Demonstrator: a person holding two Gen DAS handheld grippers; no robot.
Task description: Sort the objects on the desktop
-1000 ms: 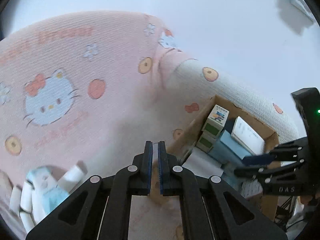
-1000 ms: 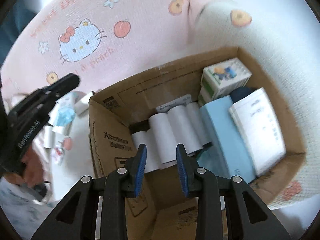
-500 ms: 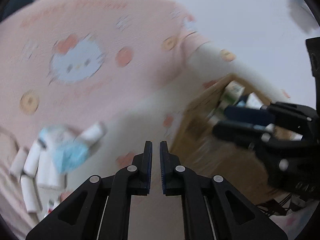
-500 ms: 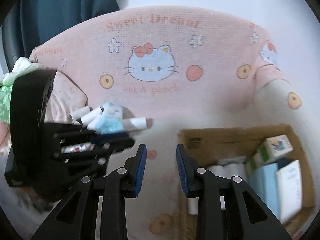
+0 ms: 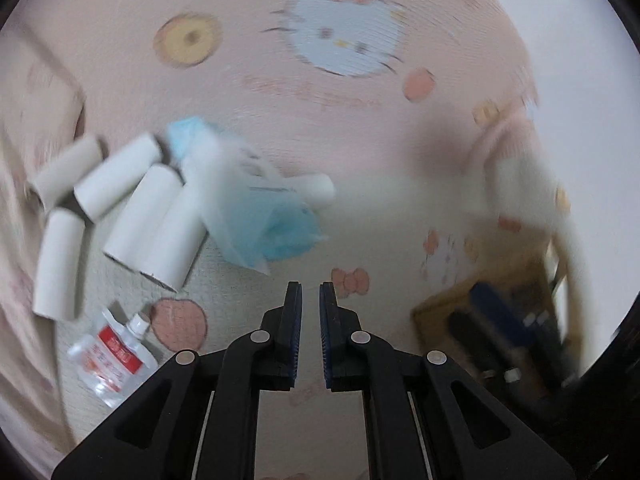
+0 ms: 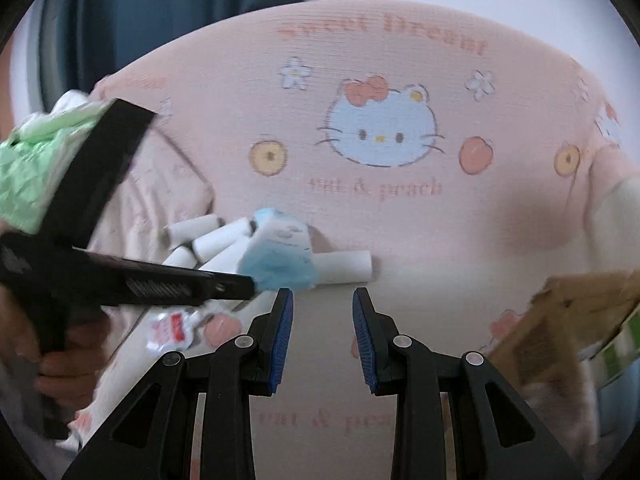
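The left gripper (image 5: 310, 292) hangs with its jaws nearly together on nothing; the right gripper (image 6: 322, 300) likewise. At ten o'clock from the left one lie white paper rolls (image 5: 148, 216), a blue-and-white packet (image 5: 260, 216) and a red-labelled sachet (image 5: 110, 360); the cardboard box (image 5: 448, 308) sits at three o'clock.

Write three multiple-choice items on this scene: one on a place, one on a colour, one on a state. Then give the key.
1. Where is the small pouch with the red label relative to the pile of white tubes in the left wrist view?
A. Inside the cardboard box
B. Below the tubes
C. On the blue packet

2. What colour is the soft packet on the tubes?
A. Light blue
B. Red
C. Black

3. What does the left gripper hold?
A. A tube
B. The pouch
C. Nothing

Key: B, the pouch lies under the tubes in the picture; A, the packet is light blue; C, nothing sits between its fingers.
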